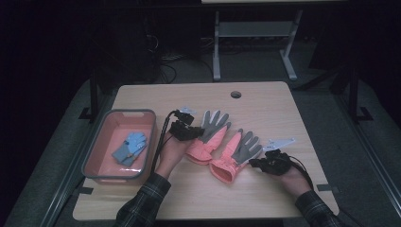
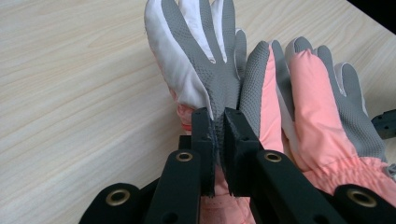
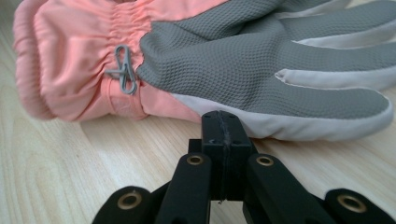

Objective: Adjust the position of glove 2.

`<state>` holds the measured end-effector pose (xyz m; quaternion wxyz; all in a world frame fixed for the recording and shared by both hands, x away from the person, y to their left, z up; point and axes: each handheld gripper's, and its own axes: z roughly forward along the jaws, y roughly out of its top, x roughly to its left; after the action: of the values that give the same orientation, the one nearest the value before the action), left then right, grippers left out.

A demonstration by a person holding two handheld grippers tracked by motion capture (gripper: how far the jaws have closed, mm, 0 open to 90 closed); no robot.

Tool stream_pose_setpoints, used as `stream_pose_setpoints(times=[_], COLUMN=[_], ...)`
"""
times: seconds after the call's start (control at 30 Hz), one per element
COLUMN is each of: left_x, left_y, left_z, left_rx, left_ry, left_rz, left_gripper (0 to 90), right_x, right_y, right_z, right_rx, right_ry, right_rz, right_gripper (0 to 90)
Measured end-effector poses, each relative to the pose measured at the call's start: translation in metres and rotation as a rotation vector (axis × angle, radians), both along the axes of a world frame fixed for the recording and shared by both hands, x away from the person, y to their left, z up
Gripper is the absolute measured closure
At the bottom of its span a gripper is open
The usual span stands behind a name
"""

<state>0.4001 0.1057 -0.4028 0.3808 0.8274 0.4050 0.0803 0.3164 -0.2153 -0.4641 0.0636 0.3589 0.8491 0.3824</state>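
a light wooden bench (image 1: 265, 106) with a round cable hole (image 1: 236, 94) near its far edge carries a grey-rimmed pink bin (image 1: 101, 137) at its left side. right of the bin lie two pink-and-grey gloves side by side: one (image 1: 209, 135) nearer the bin, the other (image 1: 235, 156) just beyond it, touching

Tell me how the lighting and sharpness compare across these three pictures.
High view: dim, the surroundings beyond the table nearly black, detail soft. Left gripper view: bright and even, the left claw and the glove it pinches sharp. Right gripper view: bright, the other glove's grey palm texture crisp, its pink cuff at the left edge slightly blurred, the right claw in focus.
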Motion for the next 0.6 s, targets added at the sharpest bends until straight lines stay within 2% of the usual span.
stream_pose_setpoints(times=[0.17, 0.23, 0.3, 0.37, 0.4, 0.6], left_x=[0.0, 0.002, 0.005, 0.006, 0.005, -0.005], left_y=[-0.006, -0.009, -0.01, -0.01, -0.011, -0.014], left_z=[0.002, 0.006, 0.01, 0.013, 0.014, 0.022], left_rx=[-0.007, 0.009, 0.027, 0.026, 0.028, 0.022], left_ry=[-0.003, -0.01, -0.017, -0.012, -0.012, -0.007], left_rz=[-0.008, -0.013, -0.007, -0.009, -0.013, -0.041], left_gripper=[83.3, 83.4, 83.4, 83.4, 83.4, 83.1], right_x=[0.003, 0.006, 0.008, 0.009, 0.01, 0.011], right_y=[0.009, 0.012, 0.017, 0.02, 0.021, 0.026], right_z=[0.001, 0.0, 0.0, 0.0, 0.0, 0.0], right_rx=[-0.005, -0.012, -0.01, -0.008, -0.013, 0.001], right_ry=[-0.006, -0.017, -0.009, -0.009, -0.019, -0.016], right_rz=[0.005, 0.012, 0.011, 0.013, 0.019, 0.019], right_gripper=[90.0, 90.0, 90.0, 90.0, 90.0, 90.0])
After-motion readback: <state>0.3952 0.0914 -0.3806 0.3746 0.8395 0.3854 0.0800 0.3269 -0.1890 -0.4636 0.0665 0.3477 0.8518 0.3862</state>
